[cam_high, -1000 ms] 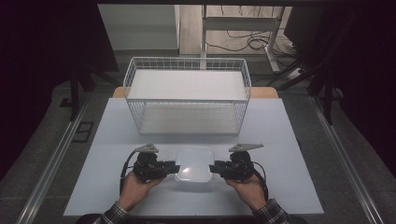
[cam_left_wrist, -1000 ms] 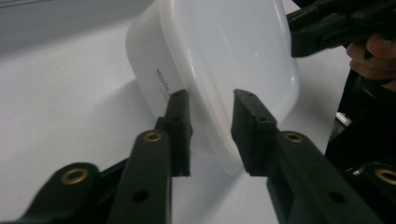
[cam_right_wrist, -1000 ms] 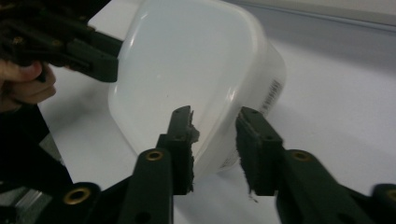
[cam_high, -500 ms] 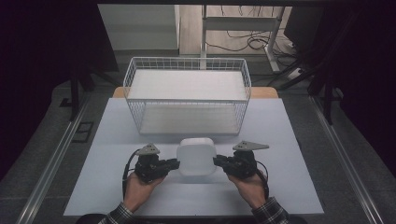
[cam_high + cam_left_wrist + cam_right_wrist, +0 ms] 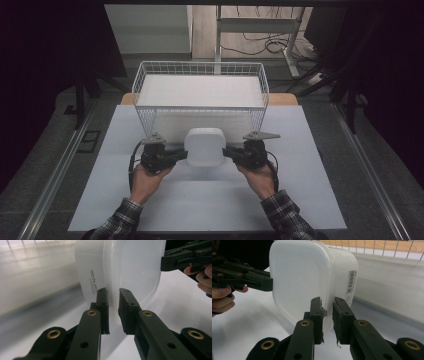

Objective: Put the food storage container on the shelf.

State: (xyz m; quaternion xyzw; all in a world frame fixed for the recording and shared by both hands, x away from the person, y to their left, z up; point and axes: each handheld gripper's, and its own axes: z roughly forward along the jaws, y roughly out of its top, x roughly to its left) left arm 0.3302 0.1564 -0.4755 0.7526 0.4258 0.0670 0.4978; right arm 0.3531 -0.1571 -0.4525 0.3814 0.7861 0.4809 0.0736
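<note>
Between the desk's near edge and the wire basket at its far edge, a white lidded plastic container is held tipped on edge, clear of the surface, about midway between the left and right edges. Left gripper: jaws narrow, pinched on the container's rim at its left side; the left gripper view confirms both pads bearing on the thin lip. Right gripper: likewise narrow, clamped on the rim at the right side. Judgement: the load is being carried toward the basket. Risks noted: each hold is on a shallow lip alone, so uneven lift between the two hands could twist the container free; too low a pass would catch it on the basket's front wall.
</note>
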